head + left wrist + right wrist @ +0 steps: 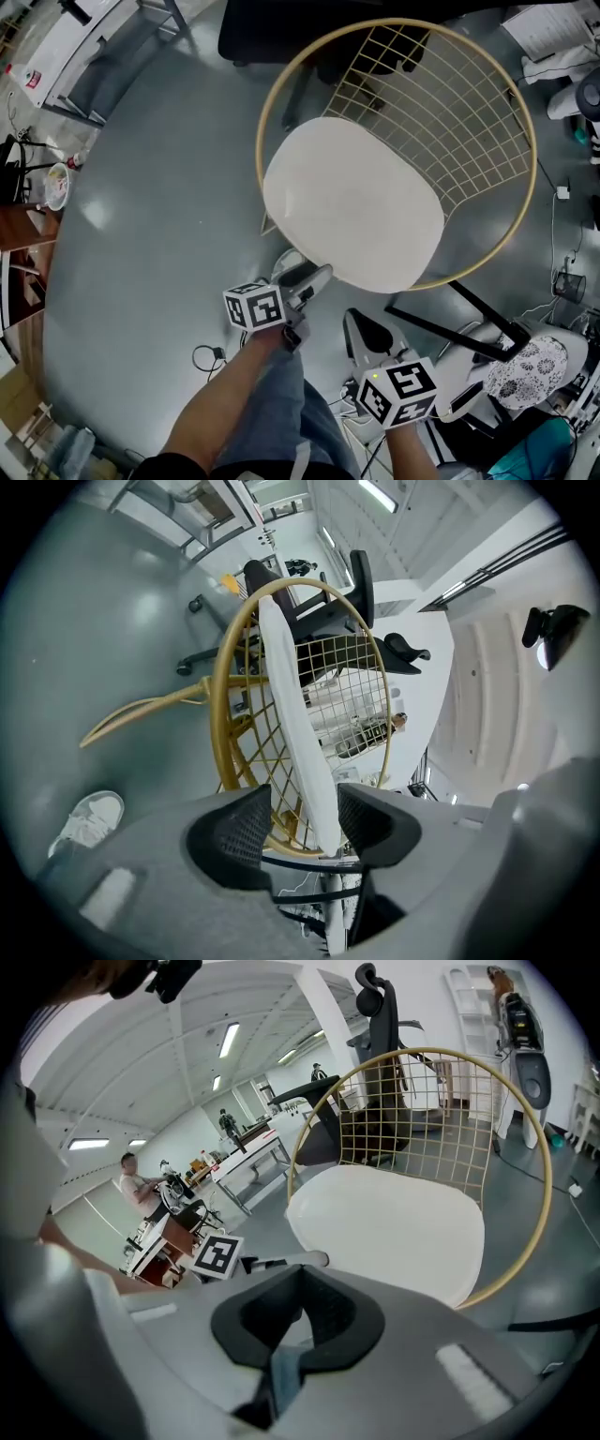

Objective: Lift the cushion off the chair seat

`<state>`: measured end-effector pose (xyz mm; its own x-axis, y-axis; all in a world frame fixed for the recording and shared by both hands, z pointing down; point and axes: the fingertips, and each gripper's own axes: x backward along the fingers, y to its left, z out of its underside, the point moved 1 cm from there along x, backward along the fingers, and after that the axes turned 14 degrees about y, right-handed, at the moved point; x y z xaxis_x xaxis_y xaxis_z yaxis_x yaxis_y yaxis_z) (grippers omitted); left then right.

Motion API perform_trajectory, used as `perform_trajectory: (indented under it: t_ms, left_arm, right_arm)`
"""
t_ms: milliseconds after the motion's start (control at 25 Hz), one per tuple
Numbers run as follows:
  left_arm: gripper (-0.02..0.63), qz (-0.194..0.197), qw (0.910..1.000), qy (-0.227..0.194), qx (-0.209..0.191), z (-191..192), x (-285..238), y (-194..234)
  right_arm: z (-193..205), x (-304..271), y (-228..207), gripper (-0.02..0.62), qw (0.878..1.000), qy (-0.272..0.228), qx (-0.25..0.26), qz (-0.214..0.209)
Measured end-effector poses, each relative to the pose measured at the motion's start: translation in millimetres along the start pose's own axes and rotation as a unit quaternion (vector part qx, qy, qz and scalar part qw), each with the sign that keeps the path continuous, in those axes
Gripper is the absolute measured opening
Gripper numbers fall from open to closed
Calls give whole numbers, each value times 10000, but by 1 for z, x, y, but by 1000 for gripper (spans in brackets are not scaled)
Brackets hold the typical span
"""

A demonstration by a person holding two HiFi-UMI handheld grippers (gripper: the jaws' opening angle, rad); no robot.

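Note:
A white oval cushion (pixel 352 202) lies on the seat of a round gold wire chair (pixel 525 122). My left gripper (pixel 314 274) is at the cushion's near left edge, open. In the left gripper view the cushion (pixel 295 714) shows edge-on between the two jaws of that gripper (pixel 305 803), close to the right pad, with a gap on the left. My right gripper (pixel 354 321) is nearer me, short of the cushion's front edge and apart from it. In its own view its jaws (pixel 302 1269) meet at the tips with nothing in them, and the cushion (pixel 384 1218) lies beyond.
A black office chair (pixel 281 28) stands behind the wire chair, and a desk (pixel 84 47) is at the far left. A black bar (pixel 450 328) runs along the floor at the right. My jeans leg (pixel 272 403) and a floor cable (pixel 206 356) are below.

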<state>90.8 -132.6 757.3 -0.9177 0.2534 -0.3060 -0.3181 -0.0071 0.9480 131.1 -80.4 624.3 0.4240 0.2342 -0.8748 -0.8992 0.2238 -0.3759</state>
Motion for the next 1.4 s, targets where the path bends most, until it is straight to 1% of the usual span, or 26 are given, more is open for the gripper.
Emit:
perform_trajectory:
  t_ms: [120, 240, 360, 400, 440, 520, 640, 800, 1000, 1120, 1400]
  left_arm:
    - [225, 64, 9997, -112, 184, -8, -3, 0]
    - [217, 112, 9995, -114, 269, -15, -10, -3]
    - [165, 74, 9995, -81, 304, -23, -18, -3]
    - [133, 3, 9995, -34, 301, -25, -21, -2]
    - [83, -79, 9995, 30, 294, -25, -22, -1]
    - [64, -120, 9993, 132, 325, -20, -27, -2]
    - [53, -24, 9991, 149, 401, -18, -28, -8]
    - [52, -60, 9992, 189, 339, -28, -19, -19]
    - [49, 28, 9994, 194, 274, -36, -17, -38]
    - [48, 120, 9994, 159, 280, -40, -15, -55]
    - [41, 290, 9994, 171, 59, -52, -18, -97]
  right_arm:
    - [-4, -2, -4, -3, 9999, 24, -103, -64]
    - [-8, -2, -12, -3, 9993, -12, -356, -121]
    - [-10, -5, -20, -3, 9981, -3, -595, -144]
    - [-10, -6, -22, -3, 9979, 13, -636, -148]
    - [-10, -7, -25, -3, 9976, 30, -680, -147]
    - [-7, -5, -35, -3, 9969, 52, -780, -131]
    - [-10, -2, -45, -3, 9962, 56, -859, -89]
    - [-21, -4, -43, -3, 9955, 42, -951, -11]
    - [-27, 3, -38, -3, 9945, -201, -1026, -54]
    - [-27, 9, -34, -3, 9943, -266, -1028, -85]
    - [-34, 36, -34, -3, 9920, -594, -1111, 40]
